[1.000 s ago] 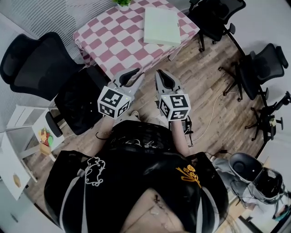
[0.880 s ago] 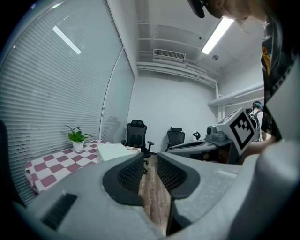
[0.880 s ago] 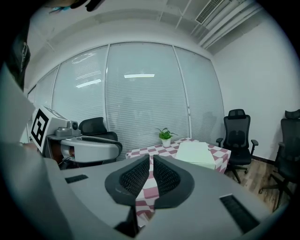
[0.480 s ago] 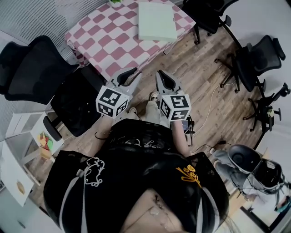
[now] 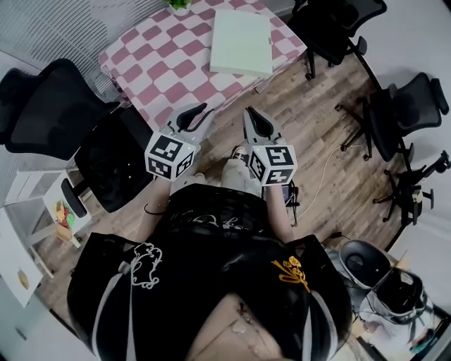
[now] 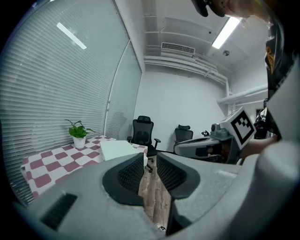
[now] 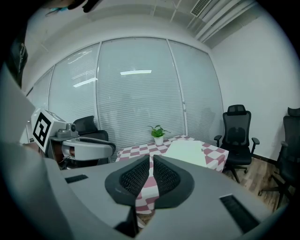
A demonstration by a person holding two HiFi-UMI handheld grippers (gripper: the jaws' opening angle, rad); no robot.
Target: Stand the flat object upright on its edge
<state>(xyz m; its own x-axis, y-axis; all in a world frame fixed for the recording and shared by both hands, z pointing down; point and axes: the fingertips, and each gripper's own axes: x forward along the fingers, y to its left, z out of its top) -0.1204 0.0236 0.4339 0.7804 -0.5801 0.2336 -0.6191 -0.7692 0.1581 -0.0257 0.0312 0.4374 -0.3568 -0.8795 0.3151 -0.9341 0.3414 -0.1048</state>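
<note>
The flat object (image 5: 242,42) is a pale, plain rectangular slab with squared corners and a matte top. It lies flat on the surface (image 5: 169,67), toward the right-hand corner, with its nearer end just beside the edge that faces you. From the left tool's view it (image 6: 119,150) shows a thin, light side face. From the right tool's view it (image 7: 187,151) lies level on the cloth.

Your left tool (image 5: 201,114) is held in the air over the wooden floor (image 5: 317,141), short of the surface and well apart from the slab. Its jaws are drawn in to a thin slit with nothing between them, and only floor planks show through the gap (image 6: 150,158). Your right tool (image 5: 254,121) hangs beside it, also clear of the surface. Its ribbed black pads (image 7: 140,176) meet at their tips and grip nothing.

The surface wears a pink-and-white checked cloth that drapes over its edges. A small potted plant (image 5: 180,5) in a white pot stands at the far edge, apart from the slab. Black mesh-backed office chairs (image 5: 49,106) stand around the surface on the plank floor. Each tool has a smooth grey shell and carries a cube with square markers (image 5: 171,156).
</note>
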